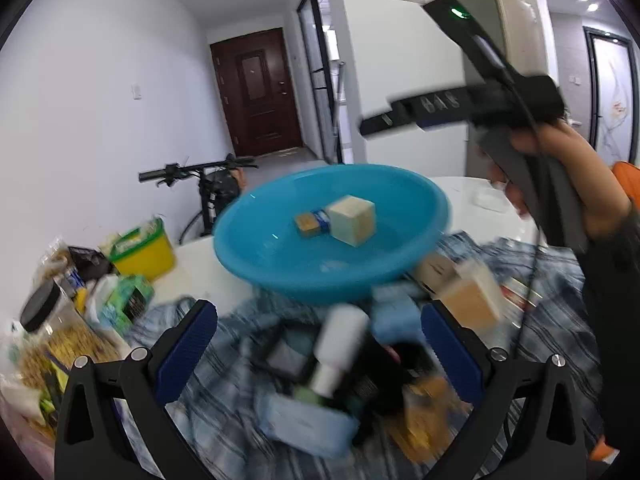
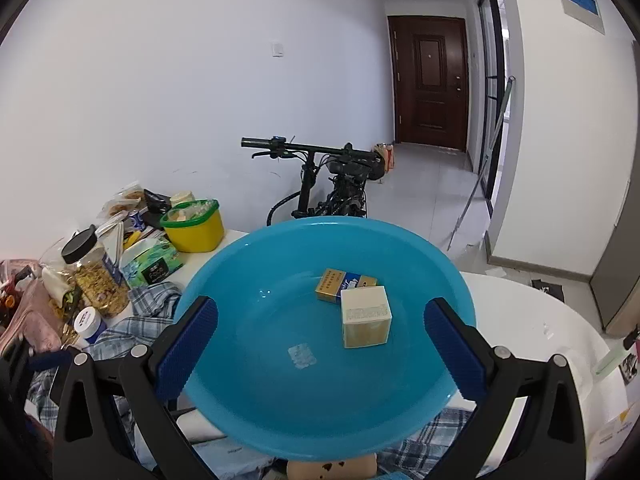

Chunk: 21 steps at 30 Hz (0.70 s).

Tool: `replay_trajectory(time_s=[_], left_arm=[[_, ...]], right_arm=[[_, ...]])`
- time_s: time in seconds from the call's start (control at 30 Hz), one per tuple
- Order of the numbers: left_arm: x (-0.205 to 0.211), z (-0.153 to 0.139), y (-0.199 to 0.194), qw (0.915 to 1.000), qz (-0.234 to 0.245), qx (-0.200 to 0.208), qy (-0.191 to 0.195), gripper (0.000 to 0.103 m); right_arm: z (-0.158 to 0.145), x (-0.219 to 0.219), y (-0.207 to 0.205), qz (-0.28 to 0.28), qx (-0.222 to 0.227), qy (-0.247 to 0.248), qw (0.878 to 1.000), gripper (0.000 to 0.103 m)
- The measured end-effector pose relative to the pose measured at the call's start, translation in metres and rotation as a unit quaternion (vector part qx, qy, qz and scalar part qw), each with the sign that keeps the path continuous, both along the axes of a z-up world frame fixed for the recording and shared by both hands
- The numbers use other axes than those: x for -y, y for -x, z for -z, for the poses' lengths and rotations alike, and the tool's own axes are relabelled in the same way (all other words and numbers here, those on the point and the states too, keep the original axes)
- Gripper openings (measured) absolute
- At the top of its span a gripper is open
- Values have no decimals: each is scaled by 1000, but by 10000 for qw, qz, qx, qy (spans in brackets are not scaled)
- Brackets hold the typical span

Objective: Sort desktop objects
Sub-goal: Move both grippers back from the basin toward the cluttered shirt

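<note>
White walls and a brown door (image 2: 430,80) stand behind my cluttered table (image 2: 532,320). The blue basin (image 2: 256,320) there holds a cream box (image 2: 366,322) and yellow pack (image 2: 334,285). Both my left gripper (image 1: 318,354) and right gripper (image 2: 320,344) have fingers spread, empty.
</note>
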State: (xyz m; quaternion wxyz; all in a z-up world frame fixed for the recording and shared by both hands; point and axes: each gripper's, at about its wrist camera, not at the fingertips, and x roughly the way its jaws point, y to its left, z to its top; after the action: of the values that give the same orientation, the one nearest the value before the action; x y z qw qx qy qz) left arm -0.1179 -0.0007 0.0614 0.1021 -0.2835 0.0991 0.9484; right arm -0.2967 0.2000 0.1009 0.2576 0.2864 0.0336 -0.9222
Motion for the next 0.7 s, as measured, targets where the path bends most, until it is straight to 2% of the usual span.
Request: replay_trajectory(time_s=[0.1, 0.3, 0.37, 0.53, 0.6, 0.63, 0.7], left_arm=[[-5, 15, -18, 9992, 299, 214, -173, 103], [-15, 47, -29, 9962, 477, 559, -472, 100], [-16, 54, -25, 9939, 533, 726, -634, 88], [-26, 73, -14, 9895, 642, 1029, -793, 76], [-30, 79, -11, 9884, 678, 1095, -809, 68], [-31, 81, -10, 9876, 683, 1143, -827, 58], [-33, 85, -8, 9865, 698, 1199, -870, 54]], right_arm=[[-12, -2, -9, -57, -161, 63, 9998, 103], [-24, -4, -22, -80, -347, -11, 9994, 103], [-24, -5, -22, -102, -328, 33, 9994, 103], [-25, -4, -22, -158, -311, 21, 9994, 103], [-25, -3, -23, -183, -311, -16, 9993, 103], [-26, -3, -24, -193, -319, -27, 9993, 103], [-28, -4, -26, -213, -336, -41, 9992, 103]])
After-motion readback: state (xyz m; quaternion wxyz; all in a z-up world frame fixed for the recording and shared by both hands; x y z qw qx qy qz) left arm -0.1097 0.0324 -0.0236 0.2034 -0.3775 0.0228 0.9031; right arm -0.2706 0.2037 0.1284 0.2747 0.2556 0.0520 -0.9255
